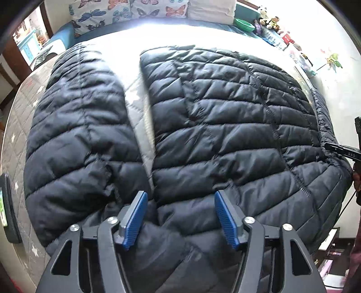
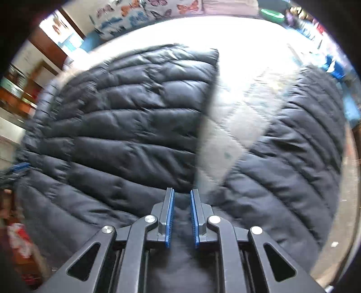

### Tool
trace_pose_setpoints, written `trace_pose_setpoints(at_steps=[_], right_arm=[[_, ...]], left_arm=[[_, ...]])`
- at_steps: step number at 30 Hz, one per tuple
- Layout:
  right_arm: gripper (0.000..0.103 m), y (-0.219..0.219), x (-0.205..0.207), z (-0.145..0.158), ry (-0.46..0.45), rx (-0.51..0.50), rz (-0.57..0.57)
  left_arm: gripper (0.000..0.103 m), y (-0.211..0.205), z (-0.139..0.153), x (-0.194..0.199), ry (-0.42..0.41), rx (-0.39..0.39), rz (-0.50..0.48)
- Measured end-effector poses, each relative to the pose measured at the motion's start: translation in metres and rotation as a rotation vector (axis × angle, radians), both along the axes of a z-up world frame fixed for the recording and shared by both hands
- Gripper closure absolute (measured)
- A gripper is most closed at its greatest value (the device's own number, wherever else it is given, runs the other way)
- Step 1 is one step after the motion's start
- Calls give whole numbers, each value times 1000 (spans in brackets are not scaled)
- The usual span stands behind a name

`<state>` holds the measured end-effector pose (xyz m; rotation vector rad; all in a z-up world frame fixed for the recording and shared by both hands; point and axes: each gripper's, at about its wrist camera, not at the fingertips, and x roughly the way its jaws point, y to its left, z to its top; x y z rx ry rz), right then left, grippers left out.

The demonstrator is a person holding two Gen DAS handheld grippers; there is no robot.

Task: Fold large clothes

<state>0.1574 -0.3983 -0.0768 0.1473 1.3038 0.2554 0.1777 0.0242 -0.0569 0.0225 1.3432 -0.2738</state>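
Here the black quilted puffer jacket (image 1: 225, 126) lies on the pale quilted bed (image 1: 140, 94); left gripper (image 1: 180, 218) fingers spread apart, right gripper (image 2: 182, 216) fingers clamped on its fabric.

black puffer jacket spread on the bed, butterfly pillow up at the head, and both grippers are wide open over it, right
Not quite. Only the left gripper is wide open above the black puffer jacket. The right wrist view shows the right gripper nearly shut, jacket fabric between its pads. The bed and butterfly pillow are as you say.
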Motion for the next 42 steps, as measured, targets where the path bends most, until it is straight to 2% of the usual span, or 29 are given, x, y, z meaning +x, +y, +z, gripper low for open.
trace_pose_setpoints(at_steps=[4,7,11,16,18,19,20,22,27,29,30,31,32,33,34,35,37,42], right_arm=[[83,-3,13,-3,26,103,-18],[80,0,13,-6,48,90,-18],[78,0,20,-15,63,73,-24],[73,3,32,-7,39,46,-42],[65,2,36,-1,4,33,-55],[46,2,39,0,-7,23,-67],[33,-1,41,1,-20,-8,-83],[33,-2,46,0,-35,-30,-89],[33,8,56,-19,30,7,-65],[37,15,56,-22,26,14,-43],[40,17,56,-22,21,-1,-37],[46,19,56,-20,16,-10,-30],[55,22,56,-18,10,-25,-18],[62,25,56,-16,1,-45,-8],[75,28,56,-12,-16,-82,-1],[80,29,57,-9,-25,-92,3],[86,29,60,-1,-49,-101,8],[89,41,70,26,-144,-113,25]], left_arm=[[29,-7,-8,16,17,22,12],[29,0,-21,27,62,13,33],[29,2,-25,32,67,5,26],[27,-1,-26,41,74,8,24],[27,1,-26,47,72,-6,42],[27,2,-27,50,75,-12,49],[27,4,-28,53,77,-23,58],[25,7,-30,57,81,-36,64],[23,5,-38,63,76,-19,57],[24,0,-41,64,55,1,34],[34,-3,-42,64,35,10,19],[54,-6,-42,63,16,11,-3],[60,-9,-44,64,21,-13,-16],[63,-11,-45,64,12,-3,-3],[67,-12,-45,63,4,3,-3],[70,-14,-44,62,-14,15,-7],[81,-16,-40,60,-55,38,-3],[86,-10,-27,63,-103,50,48]])
